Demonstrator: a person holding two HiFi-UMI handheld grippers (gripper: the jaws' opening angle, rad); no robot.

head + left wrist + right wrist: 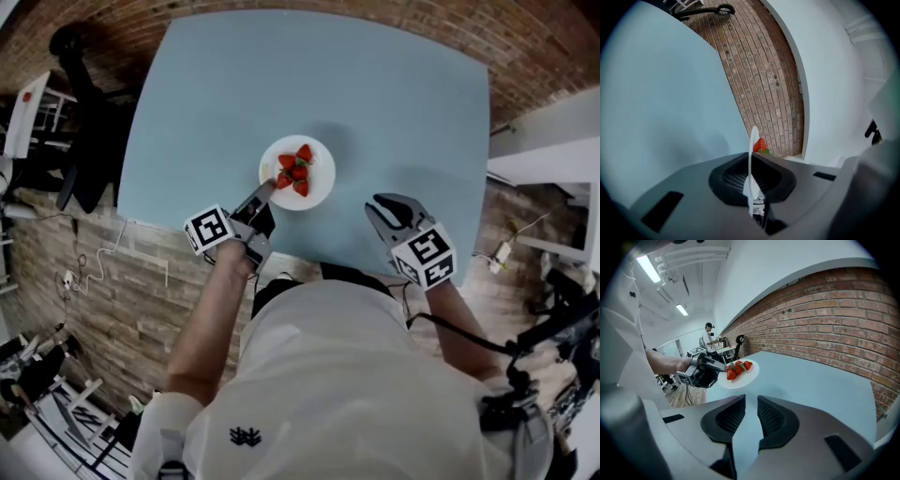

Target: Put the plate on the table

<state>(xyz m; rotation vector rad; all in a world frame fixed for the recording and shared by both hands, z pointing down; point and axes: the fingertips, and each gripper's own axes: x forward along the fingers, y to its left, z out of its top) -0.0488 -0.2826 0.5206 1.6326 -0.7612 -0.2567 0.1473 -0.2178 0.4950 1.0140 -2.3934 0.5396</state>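
Observation:
A white plate (317, 185) with several strawberries (295, 169) hangs a little above the pale blue table (394, 94) and throws a shadow on it. My left gripper (265, 190) is shut on the plate's near-left rim. The left gripper view shows the plate (752, 143) edge-on between the jaws of the left gripper (751, 180), with one strawberry (760, 145) behind it. To the right, my right gripper (382, 214) hovers over the table's near edge, open and holding nothing. In the right gripper view, the plate (746, 375) is beyond the right gripper (751, 416).
The table is bordered by brick (525, 47) at the far side and right. A black chair (82, 112) stands at the left, white furniture (548, 141) at the right. Cables (89, 267) lie on the floor at the left. A person (708, 337) stands far off.

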